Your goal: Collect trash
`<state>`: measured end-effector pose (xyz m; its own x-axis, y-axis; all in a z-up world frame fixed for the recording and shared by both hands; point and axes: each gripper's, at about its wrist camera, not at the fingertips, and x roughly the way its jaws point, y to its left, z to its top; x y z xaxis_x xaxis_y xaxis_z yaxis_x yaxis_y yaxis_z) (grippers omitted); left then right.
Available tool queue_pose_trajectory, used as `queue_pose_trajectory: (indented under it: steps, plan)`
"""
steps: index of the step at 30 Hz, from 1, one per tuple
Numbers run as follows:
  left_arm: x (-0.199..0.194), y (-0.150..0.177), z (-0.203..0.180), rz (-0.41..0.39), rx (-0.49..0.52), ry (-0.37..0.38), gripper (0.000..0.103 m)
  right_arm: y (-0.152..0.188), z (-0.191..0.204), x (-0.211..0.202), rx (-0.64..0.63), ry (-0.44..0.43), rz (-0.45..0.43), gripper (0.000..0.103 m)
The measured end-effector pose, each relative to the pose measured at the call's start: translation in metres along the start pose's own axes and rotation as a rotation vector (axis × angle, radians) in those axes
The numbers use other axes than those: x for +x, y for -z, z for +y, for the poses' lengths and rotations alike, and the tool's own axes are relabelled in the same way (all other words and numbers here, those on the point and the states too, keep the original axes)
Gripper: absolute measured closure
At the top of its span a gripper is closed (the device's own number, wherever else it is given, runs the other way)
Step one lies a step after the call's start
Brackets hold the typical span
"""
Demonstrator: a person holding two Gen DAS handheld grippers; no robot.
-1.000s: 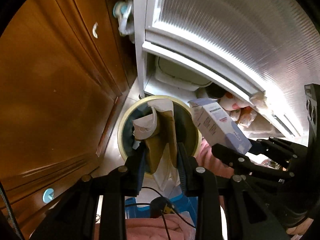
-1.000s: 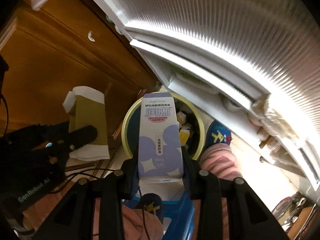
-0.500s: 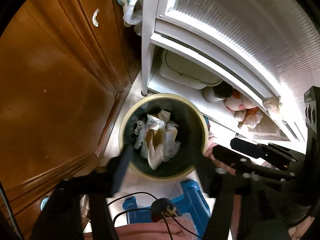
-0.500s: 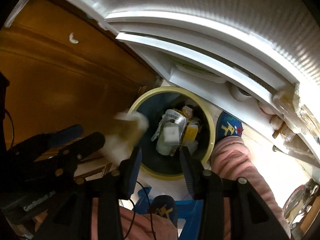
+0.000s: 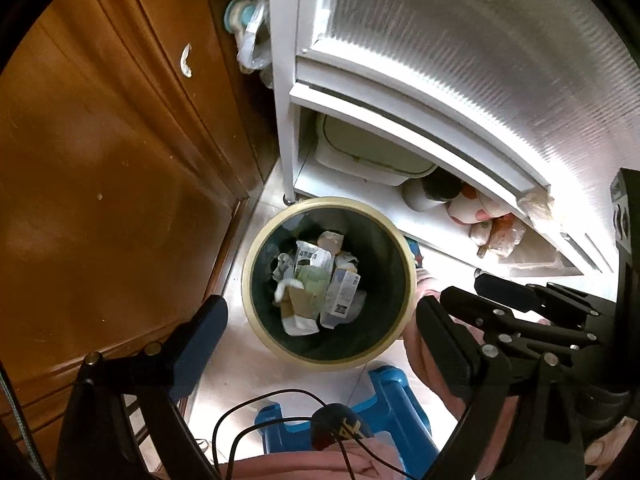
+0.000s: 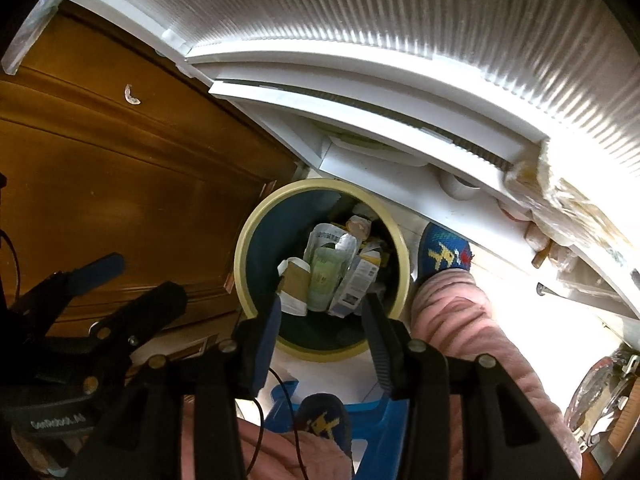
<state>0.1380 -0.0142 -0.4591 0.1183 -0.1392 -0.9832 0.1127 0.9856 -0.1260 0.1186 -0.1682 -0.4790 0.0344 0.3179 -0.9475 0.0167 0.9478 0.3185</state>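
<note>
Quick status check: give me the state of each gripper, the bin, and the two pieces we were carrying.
left gripper: open, empty, above the bin
right gripper: open, empty, above the bin
trash bin: upright, no lid, partly filled
white carton: in the bin, on the pile
brown paper wrapper: in the bin, beside the carton
wooden cabinet door: closed

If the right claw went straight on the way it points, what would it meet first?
Probably the trash piled in the bin: the open right claw points into the bin's mouth with nothing in between, though depth is hard to judge.
</note>
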Motion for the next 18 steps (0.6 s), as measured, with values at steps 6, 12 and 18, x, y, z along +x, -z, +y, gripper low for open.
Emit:
queue_pose_trajectory:
  steps: [6,12,18]
  plan:
    - [-0.011,0.002,-0.001,-0.009,-0.004,0.017,0.009,0.002,0.001,-0.012,0.003,0.006,-0.017,0.060]
    - [-0.036,0.005,-0.003,-0.046,0.003,0.026,0.009,0.007,0.007,-0.028,-0.016,0.010,-0.045,0.060]
    - [-0.071,0.008,-0.009,-0.106,0.005,0.018,0.009,0.013,0.016,-0.056,-0.037,0.008,-0.094,0.060]
